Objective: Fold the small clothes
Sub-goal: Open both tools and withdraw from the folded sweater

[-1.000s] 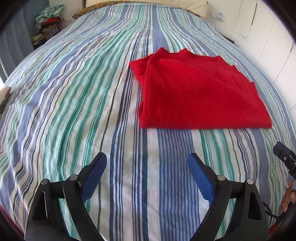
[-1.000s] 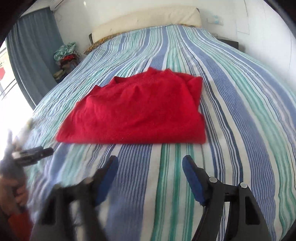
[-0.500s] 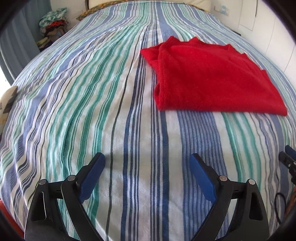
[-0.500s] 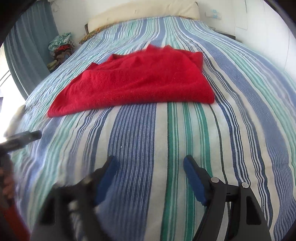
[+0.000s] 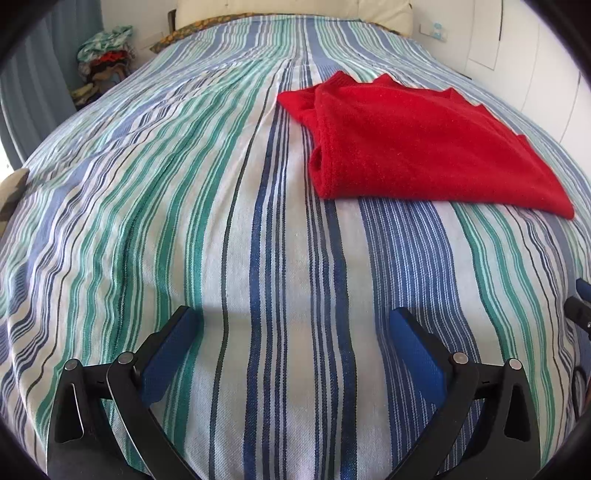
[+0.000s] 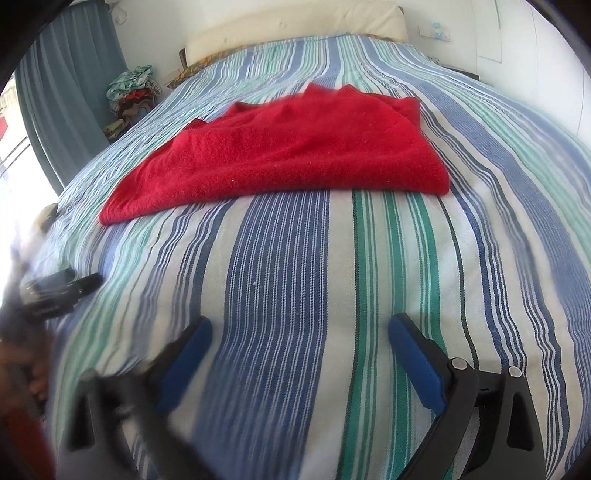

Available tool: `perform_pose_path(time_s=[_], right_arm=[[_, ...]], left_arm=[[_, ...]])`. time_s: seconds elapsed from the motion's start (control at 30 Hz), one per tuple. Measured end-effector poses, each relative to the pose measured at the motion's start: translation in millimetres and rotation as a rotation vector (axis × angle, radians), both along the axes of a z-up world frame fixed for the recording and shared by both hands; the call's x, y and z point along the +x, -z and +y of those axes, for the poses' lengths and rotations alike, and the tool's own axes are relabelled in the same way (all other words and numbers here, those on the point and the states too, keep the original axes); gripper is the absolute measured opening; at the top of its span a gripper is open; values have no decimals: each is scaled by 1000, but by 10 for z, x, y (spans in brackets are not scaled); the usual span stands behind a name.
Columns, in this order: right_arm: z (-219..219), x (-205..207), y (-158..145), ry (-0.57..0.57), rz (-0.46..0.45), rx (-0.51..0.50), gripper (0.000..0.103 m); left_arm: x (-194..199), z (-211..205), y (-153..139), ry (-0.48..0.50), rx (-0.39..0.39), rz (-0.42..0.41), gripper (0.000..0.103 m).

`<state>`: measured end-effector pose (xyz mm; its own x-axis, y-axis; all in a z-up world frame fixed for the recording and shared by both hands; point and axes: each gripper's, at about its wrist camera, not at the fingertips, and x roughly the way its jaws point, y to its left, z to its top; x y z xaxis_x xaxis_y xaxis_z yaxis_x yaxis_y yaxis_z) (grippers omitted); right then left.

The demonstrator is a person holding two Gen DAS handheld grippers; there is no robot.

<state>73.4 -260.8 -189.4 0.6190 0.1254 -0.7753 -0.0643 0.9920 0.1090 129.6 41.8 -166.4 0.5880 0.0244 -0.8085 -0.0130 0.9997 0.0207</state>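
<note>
A red knitted garment (image 5: 413, 144) lies folded flat on the striped bedspread (image 5: 258, 221); it also shows in the right wrist view (image 6: 295, 155). My left gripper (image 5: 295, 332) is open and empty, low over the bedspread, well short of the garment and to its left. My right gripper (image 6: 299, 336) is open and empty, over the bedspread in front of the garment's near edge. The left gripper's body (image 6: 59, 288) shows blurred at the left of the right wrist view. The right gripper's tip (image 5: 581, 306) shows at the right edge of the left wrist view.
A cream pillow (image 6: 295, 29) lies at the head of the bed. A pile of clothes (image 5: 105, 48) sits beside the bed at the far left, next to a blue curtain (image 6: 62, 92). White walls (image 5: 535, 55) stand to the right.
Both grippers have drawn back from the red garment toward the foot of the bed, so the garment sits farther away in both views. Both stayed open.
</note>
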Motion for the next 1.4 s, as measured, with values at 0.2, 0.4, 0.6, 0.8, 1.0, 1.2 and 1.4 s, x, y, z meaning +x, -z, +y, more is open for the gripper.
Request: perform_pose_path(time_s=[0.2, 0.4, 0.6, 0.8, 1.0, 1.2, 1.4], right_arm=[[40, -25, 11, 6, -5, -23, 98], [30, -36, 8, 8, -10, -21, 98], [41, -35, 13, 6, -11, -29, 99], [40, -35, 14, 5, -11, -28, 99], [44, -39, 13, 4, -13, -31, 100], [45, -39, 14, 4, -13, -31, 100], [46, -41, 14, 4, -14, -31, 100]], left_arm=[[6, 8, -5, 1, -4, 2, 102], [-4, 2, -5, 1, -3, 0, 102], [-4, 2, -7, 1, -1, -1, 102], [-2, 4, -8, 1, -1, -1, 102], [-1, 3, -8, 1, -1, -1, 102], [0, 2, -7, 1, 0, -1, 102], [0, 0, -6, 1, 0, -2, 102]])
